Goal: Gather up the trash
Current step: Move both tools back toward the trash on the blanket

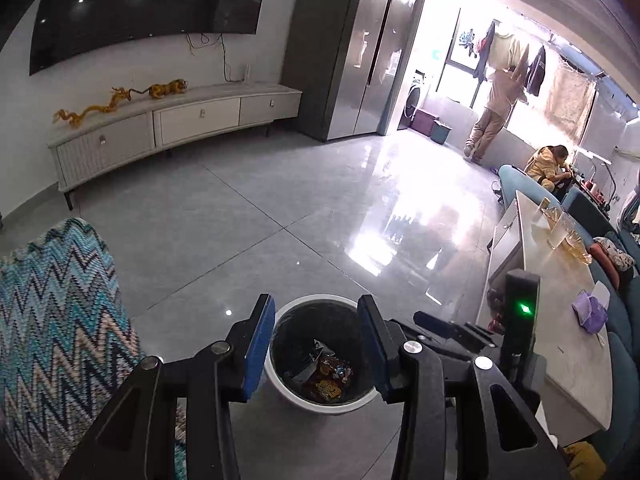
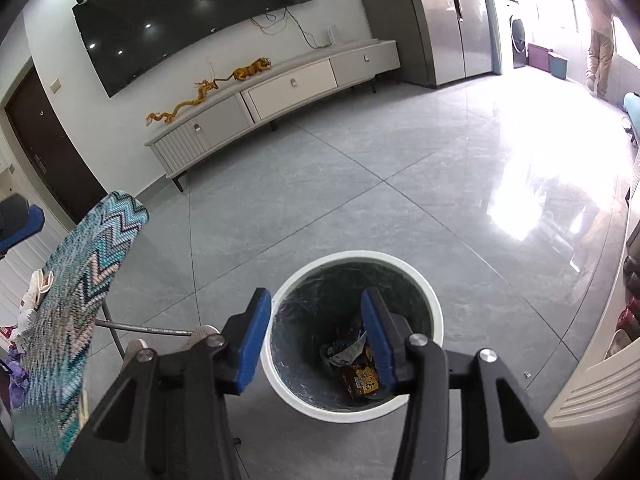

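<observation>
A round white trash bin (image 1: 320, 405) with a dark liner stands on the floor right below both grippers. Crumpled snack wrappers (image 1: 328, 380) lie at its bottom: an orange-brown packet (image 2: 359, 381) and a white-blue wrapper (image 2: 340, 354). My left gripper (image 1: 316, 305) hangs above the bin's mouth, open, with nothing between its blue pads (image 1: 258, 348). In the right wrist view my right gripper (image 2: 316, 296) is also open and empty over the bin's rim (image 2: 352, 257). The right gripper's black body with a green light (image 1: 520, 308) shows at the right of the left wrist view.
A chair with a zigzag fabric back (image 1: 60, 320) stands close on the left. A long pale coffee table (image 1: 560, 300) with a purple cloth (image 1: 588, 312) is at the right, beside a blue sofa. A TV cabinet (image 2: 280, 92) lines the far wall. Two persons (image 1: 496, 96) are far back.
</observation>
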Motion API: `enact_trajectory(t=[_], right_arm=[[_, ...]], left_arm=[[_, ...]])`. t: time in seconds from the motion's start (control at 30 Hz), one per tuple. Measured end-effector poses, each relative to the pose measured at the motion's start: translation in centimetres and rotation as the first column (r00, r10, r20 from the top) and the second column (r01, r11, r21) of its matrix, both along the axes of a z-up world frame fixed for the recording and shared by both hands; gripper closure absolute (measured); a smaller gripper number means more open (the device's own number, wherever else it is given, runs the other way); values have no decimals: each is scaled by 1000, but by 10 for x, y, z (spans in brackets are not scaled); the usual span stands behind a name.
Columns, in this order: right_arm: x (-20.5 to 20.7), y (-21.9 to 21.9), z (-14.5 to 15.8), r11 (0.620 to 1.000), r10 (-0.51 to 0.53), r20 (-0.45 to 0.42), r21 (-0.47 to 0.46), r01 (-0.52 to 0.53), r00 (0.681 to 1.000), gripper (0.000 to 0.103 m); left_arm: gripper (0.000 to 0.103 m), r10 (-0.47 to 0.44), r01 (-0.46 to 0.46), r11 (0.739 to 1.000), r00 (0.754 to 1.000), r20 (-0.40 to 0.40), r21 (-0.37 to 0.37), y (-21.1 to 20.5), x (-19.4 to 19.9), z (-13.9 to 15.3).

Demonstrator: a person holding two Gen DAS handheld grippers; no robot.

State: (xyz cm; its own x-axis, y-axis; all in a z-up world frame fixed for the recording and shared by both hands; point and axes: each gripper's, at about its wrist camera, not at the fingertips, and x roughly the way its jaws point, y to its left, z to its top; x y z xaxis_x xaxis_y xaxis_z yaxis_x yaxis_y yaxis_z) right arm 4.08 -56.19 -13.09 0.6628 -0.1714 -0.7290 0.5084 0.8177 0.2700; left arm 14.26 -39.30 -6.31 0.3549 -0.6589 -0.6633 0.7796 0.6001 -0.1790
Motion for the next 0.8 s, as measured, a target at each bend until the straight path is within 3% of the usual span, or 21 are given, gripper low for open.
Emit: enact_trajectory(t=[0.13,0.4,0.63,0.8], right_arm=[[-10,28,44,998,15,62,-59,-11,998,57],[-20,101,116,989,92,168,-130,-70,981,57],[-16,163,162,970,188,211,-195,-147,959,57],[-7,205,186,947,277,225,-231,-225,934,57]], left_arm=[[46,60,-59,998,996,71,-17,47,-7,25],[46,211,-205,977,963,168,-57,168,-6,57],[41,376,-363,927,899,226,-98,279,-5,63],[41,493,-480,870,847,198,-111,362,0,52]])
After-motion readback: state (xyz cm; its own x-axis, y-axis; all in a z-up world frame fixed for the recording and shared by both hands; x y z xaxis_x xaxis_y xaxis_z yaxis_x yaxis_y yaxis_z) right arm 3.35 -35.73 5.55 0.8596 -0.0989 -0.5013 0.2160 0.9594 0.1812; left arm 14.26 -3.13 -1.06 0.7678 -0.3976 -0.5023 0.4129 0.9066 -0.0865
